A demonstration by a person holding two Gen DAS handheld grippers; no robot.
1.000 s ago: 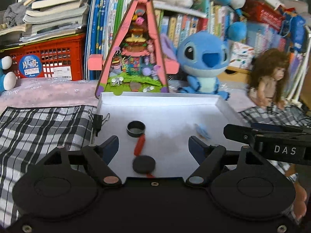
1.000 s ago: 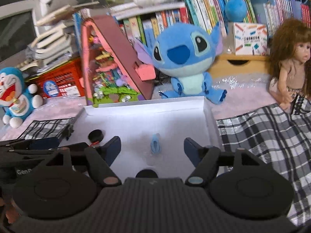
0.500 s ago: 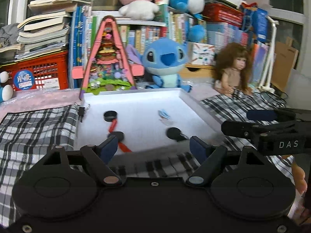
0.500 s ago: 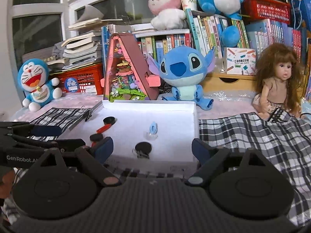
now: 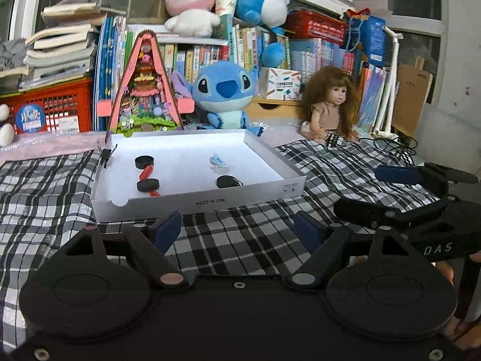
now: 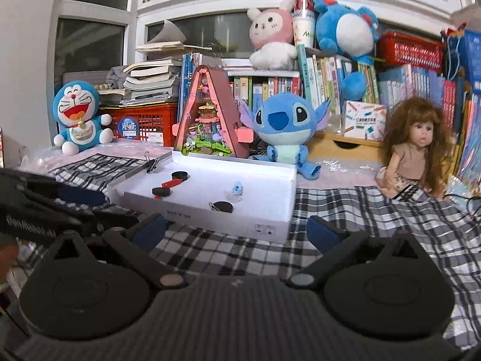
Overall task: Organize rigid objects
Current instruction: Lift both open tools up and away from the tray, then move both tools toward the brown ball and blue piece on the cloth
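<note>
Down at the bottom of each wrist view the tongs stand released: the left gripper (image 5: pixel 237 230) has its jaws opening with only checked cloth (image 5: pixel 240 240) between the blue pads, and the right gripper (image 6: pixel 236 231) is likewise opening, wide, with nothing between its pads. Just above them, in the middle of both frames, sits the white tray (image 5: pixel 210 203) on the cloth, apart from both grippers. Inside it, toward its left side, a black ring (image 5: pixel 144 161), a red stick (image 5: pixel 146 173) and a black disc (image 5: pixel 147 185) lie in a line, the stick touching or nearly touching both. Right of centre lies a small blue clip (image 5: pixel 218 160), and near the tray's front wall another black disc (image 5: pixel 226 181). A binder clip (image 5: pixel 105 152) grips the tray's far left corner. Behind the tray stand a pink triangular toy house (image 5: pixel 144 90), a blue plush (image 5: pixel 224 96) and, farther right, a doll (image 5: pixel 329 105).
</note>
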